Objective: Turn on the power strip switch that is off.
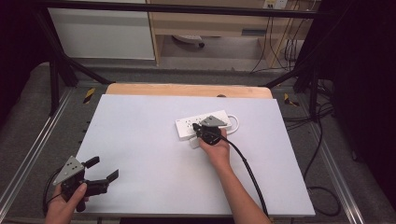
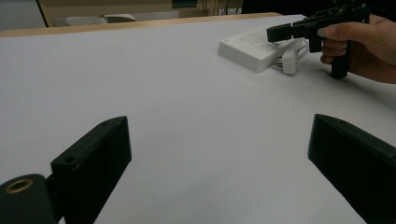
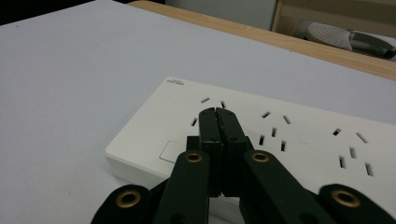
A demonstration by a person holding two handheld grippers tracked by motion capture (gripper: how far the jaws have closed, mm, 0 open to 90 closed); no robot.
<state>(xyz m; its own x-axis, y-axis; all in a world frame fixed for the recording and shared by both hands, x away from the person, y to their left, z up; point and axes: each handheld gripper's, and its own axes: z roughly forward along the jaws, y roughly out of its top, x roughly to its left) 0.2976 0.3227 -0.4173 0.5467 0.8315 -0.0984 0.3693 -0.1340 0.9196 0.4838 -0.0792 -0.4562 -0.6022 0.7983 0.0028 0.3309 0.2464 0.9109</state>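
Observation:
A white power strip (image 1: 189,125) lies flat at the middle of the white table top (image 1: 140,140), with its cord looped at its right end. My right gripper (image 1: 198,127) is over the strip's near edge, held in a hand. In the right gripper view its jaws (image 3: 217,114) are shut together with nothing between them, just above the strip's sockets (image 3: 289,135). A small white plug (image 2: 289,60) lies beside the strip (image 2: 247,46). My left gripper (image 1: 103,169) stands open at the front left corner, jaws wide apart (image 2: 219,140) over bare table.
A wooden edge (image 1: 187,89) runs along the table's back. Black frame bars (image 1: 56,79) stand at both sides. Cables (image 1: 322,140) trail on the floor at the right. The right gripper's cable (image 1: 247,168) runs back over the table beside the forearm.

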